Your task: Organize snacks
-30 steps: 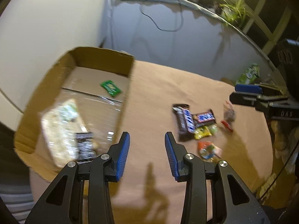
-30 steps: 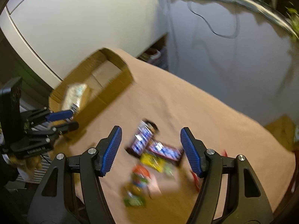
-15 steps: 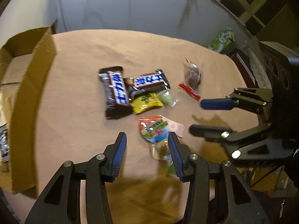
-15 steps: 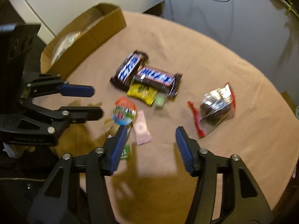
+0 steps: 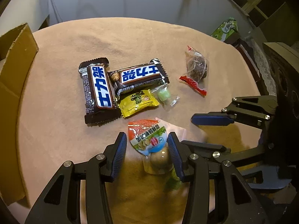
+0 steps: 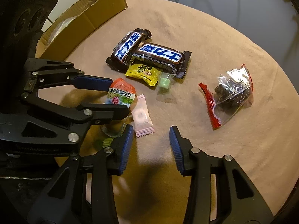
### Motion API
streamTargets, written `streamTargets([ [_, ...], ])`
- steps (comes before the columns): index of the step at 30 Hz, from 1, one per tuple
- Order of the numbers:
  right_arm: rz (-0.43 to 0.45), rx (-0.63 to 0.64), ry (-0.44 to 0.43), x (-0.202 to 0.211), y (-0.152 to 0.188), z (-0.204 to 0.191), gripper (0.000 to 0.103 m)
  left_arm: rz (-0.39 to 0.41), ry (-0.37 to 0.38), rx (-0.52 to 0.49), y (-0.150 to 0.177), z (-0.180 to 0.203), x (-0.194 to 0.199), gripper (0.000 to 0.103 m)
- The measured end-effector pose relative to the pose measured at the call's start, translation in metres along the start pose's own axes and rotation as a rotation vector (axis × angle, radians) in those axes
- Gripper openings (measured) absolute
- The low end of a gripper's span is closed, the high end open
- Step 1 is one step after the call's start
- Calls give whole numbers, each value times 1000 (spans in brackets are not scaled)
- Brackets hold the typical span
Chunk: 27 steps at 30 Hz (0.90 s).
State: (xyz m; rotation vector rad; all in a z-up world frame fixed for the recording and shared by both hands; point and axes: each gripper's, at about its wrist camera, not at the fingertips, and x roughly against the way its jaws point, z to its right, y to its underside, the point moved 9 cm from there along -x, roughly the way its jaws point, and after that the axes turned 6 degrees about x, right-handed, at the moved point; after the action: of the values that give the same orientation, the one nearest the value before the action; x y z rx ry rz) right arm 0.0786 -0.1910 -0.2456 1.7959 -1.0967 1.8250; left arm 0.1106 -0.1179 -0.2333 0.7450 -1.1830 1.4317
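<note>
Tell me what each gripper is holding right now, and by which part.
Nothing is held. The left gripper is open, its fingers straddling the jelly cup without clamping it. The right gripper is open over bare cloth.

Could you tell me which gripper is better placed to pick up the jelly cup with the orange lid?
Left. The left gripper is open with the jelly cup between its fingers; the right gripper is open over bare cloth.

Tan-clothed table (image 5: 56,130) with snacks (image 5: 99,87), box (image 5: 13,74)

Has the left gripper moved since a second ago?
Yes. The left gripper has swung from the cardboard box rightward to the snack pile, now straddling the jelly cup, jaws open.
</note>
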Motion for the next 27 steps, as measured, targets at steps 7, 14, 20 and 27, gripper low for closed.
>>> streamTargets([
  [7, -1, 19, 4, -5, -7, -6, 41, 12, -34, -16, -3, -3, -3, 37],
  [14, -2, 49, 22, -10, -20, -11, 41, 29, -49, 1, 0, -20, 4, 37],
  [20, -10, 113, 77, -15, -29, -19, 35, 44, -66, 9, 2, -27, 8, 33],
  [27, -32, 167, 134, -13, -24, -13, 20, 59, -71, 26, 5, -34, 13, 31],
])
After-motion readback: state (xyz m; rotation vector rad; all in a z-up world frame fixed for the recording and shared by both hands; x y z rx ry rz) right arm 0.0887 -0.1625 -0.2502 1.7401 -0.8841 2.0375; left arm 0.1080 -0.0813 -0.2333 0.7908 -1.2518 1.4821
